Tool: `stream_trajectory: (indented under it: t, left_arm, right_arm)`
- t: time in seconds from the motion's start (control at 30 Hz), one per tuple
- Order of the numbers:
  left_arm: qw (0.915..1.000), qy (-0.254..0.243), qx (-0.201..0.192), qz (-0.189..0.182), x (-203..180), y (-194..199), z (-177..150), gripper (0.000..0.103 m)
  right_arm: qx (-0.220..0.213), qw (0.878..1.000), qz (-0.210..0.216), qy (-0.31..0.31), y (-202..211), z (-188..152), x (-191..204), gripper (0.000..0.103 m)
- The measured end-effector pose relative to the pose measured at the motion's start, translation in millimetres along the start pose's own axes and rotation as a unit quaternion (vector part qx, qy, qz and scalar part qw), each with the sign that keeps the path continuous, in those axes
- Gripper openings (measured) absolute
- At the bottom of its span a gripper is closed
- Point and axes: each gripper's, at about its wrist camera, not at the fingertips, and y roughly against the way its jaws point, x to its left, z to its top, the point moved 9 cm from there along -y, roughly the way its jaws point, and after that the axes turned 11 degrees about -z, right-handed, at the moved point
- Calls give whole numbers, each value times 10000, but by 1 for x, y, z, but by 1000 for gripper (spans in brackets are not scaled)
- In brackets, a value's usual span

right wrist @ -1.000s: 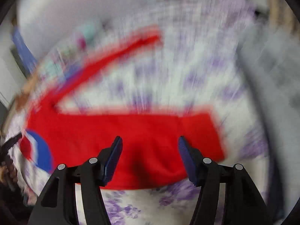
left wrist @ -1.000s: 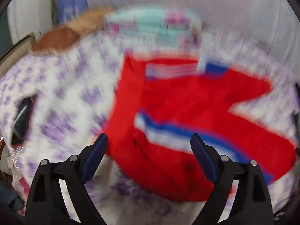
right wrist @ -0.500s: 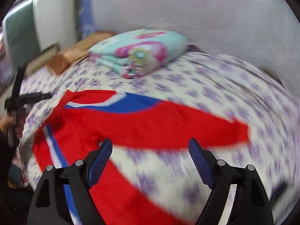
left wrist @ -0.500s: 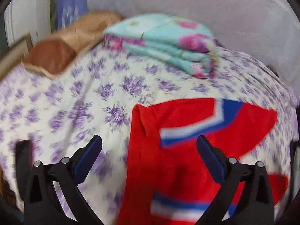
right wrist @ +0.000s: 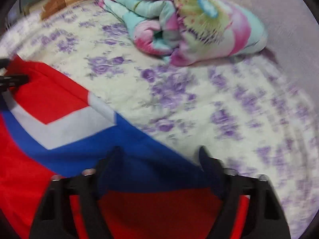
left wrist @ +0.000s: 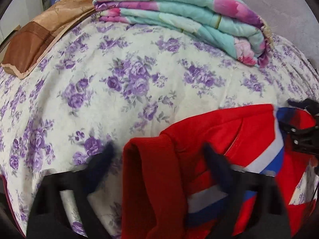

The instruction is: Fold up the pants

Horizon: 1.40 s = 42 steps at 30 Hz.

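While both grippers hang spread over it, the red knit pants with blue and white stripes lie on the near part of the bed, none of the cloth pinched.

Going left to right: the left gripper has its jaws wide apart on either side of a thick ribbed red fold, probably the waistband, which rises between them untouched as far as the blurred fingers allow me to tell; the right gripper stands equally open above the smooth blue band, with the garment's long axis running away from it toward its near left. The left is nearer that raised fold. The purple-flowered white bedsheet looks soft and quilted; a folded turquoise-and-pink floral quilt sits at the far edge.
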Motion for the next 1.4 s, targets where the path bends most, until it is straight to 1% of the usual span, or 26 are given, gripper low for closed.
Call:
stream_trajectory:
  t: [0.03, 0.07, 0.1, 0.13, 0.2, 0.33, 0.4, 0.43, 0.47, 0.5, 0.53, 0.57, 0.63, 0.67, 0.7, 0.77, 0.83, 0.9, 0.97, 1.03, 1.07, 1.1, 1.27, 1.33, 1.37, 1.4]
  left_arm:
    - [9999, -16, -19, -101, -3, 3, 2, 46]
    - [9998, -28, -94, -196, -6, 11, 3, 31]
    - [9995, -39, -115, -295, -9, 16, 4, 20]
    - [9990, -55, -153, -406, -13, 22, 5, 20]
    - [9981, -166, -354, -468, -20, 42, 8, 19]
    - [9948, -270, -667, -725, -34, 85, 6, 17]
    - [9921, -381, -813, -881, -44, 113, -6, 17]
    - [9913, -422, -850, -912, -47, 120, -10, 17]
    - [9903, -482, -884, -954, -50, 132, -21, 17]
    - [9896, -541, -881, -1004, -53, 142, -34, 17]
    - [9889, -581, -861, -1060, -55, 152, -48, 17]
    - [9886, -598, -811, -1115, -56, 158, -63, 18]
    - [9890, -545, -683, -1191, -54, 165, -90, 27]
    - [9897, -438, -565, -1244, -50, 167, -110, 40]
    - [9900, -308, -441, -1305, -45, 167, -129, 59]
    - [9901, -43, -318, -1369, -35, 164, -156, 74]
    - [9882, 307, -151, -1492, -26, 159, -180, 74]
    - [9807, 744, 11, -1808, -21, 155, -198, 74]
    - [9701, 1105, 33, -2162, -22, 154, -205, 75]
    - [9601, 1362, -35, -2441, -24, 156, -203, 80]
    - [9527, 1509, -94, -2636, -28, 157, -200, 82]
    - [9493, 1565, -138, -2723, -31, 158, -196, 83]
    - [9440, 1770, -127, -2783, -46, 145, -178, 83]
    - [9435, 1895, -98, -2717, -49, 137, -173, 83]
    - [9445, 1885, -99, -2689, -50, 135, -171, 83]
    - [9480, 1842, -124, -2592, -51, 133, -169, 80]
  right_arm:
    - [-23, 10000, 33, -29, 5, -1, 0, 3]
    - [-67, 10000, 14, -38, 12, -1, -1, 5]
    - [-171, 9998, -16, -54, 22, -2, -4, 5]
    - [-309, 9995, 4, -114, 37, -3, -7, 5]
    - [-556, 9982, 31, -210, 71, -7, -11, 5]
    - [-1185, 9926, 45, -246, 160, -30, -5, 5]
    - [-1389, 9901, -25, -209, 195, -48, 6, 5]
    - [-1480, 9888, -50, -209, 214, -63, 14, 5]
    - [-1536, 9879, -56, -220, 227, -75, 22, 5]
    - [-1559, 9874, -32, -253, 241, -98, 35, 5]
    - [-1551, 9875, 15, -271, 248, -111, 44, 5]
    - [-1539, 9876, 86, -298, 254, -130, 57, 5]
    - [-1396, 9883, 379, -484, 256, -171, 88, 5]
    - [-1309, 9888, 471, -549, 252, -188, 101, 5]
    - [-1215, 9891, 565, -603, 243, -209, 119, 5]
    - [-1125, 9891, 660, -686, 227, -230, 137, 5]
    - [-1111, 9866, 720, -950, 214, -242, 146, 5]
    - [-1247, 9827, 734, -1153, 213, -246, 145, 5]
    - [-1349, 9797, 806, -1243, 215, -245, 142, 5]
    - [-1348, 9790, 845, -1274, 213, -246, 142, 6]
    - [-1330, 9794, 839, -1268, 210, -246, 142, 6]
    - [-1316, 9798, 829, -1260, 207, -248, 143, 6]
    - [-1415, 9755, 965, -1382, 207, -250, 139, 6]
    - [-1423, 9744, 1011, -1416, 208, -251, 139, 6]
    - [-1430, 9743, 1015, -1416, 208, -250, 139, 6]
    - [-1440, 9742, 1020, -1409, 209, -250, 139, 6]
